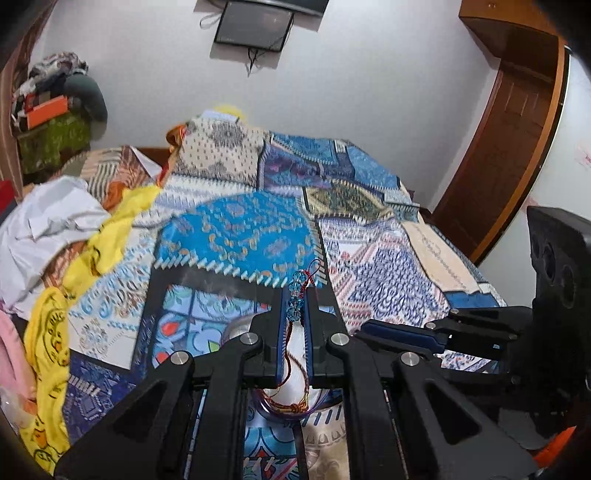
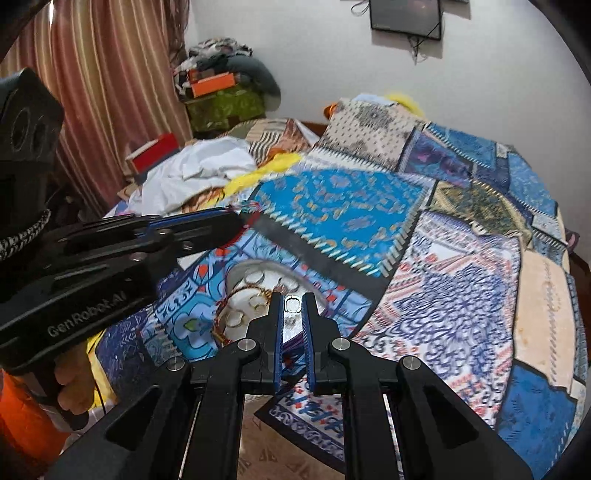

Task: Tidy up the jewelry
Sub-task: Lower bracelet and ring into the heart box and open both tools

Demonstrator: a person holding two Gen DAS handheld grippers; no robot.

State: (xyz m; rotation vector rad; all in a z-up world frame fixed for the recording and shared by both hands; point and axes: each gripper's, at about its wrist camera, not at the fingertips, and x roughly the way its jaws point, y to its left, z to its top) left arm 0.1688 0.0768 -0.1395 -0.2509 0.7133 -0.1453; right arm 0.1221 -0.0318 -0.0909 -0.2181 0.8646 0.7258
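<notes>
Left jaws: the left gripper (image 1: 295, 295) is clamped on a red cord bracelet with blue faceted beads (image 1: 296, 295); the beads sit at the tips and the cord trails down between the blue pads (image 1: 309, 339) to a knotted tail.

Right jaws: the right gripper (image 2: 293, 301) stands narrowly parted, with a small rectangular ring-like piece (image 2: 293, 305) framed between the tips; whether they touch it I cannot tell.

Jewelry tray: a round white compartmented dish (image 2: 258, 275) lies on the bed just below both tools, holding gold rings (image 2: 258, 301) and loose red cord (image 2: 218, 321).

Surroundings: patchwork bedcover (image 2: 461, 295), white and yellow cloths (image 1: 66, 221) to the left, a dark frame (image 1: 255, 22) on the wall, a wooden door (image 1: 513, 122) to the right.

Risk, slip: the beads are round and held near the tips, so the bracelet could probably roll out if the grip eases.

Risk, snag: the hanging cord looks close to the dish's other cords and a purple loop (image 1: 266, 406), so lifting or lowering might drag them along.

Risk, tipping: the dish rests on soft bedding; a press on its rim would likely tilt it and spill rings into the busy fabric, where they would be hard to find.

Risk, collision: the two tools work close together over one dish.

Writing: "GenRobot.AI" on the side of the left tool, seen from the right wrist view. Nothing else is legible.
</notes>
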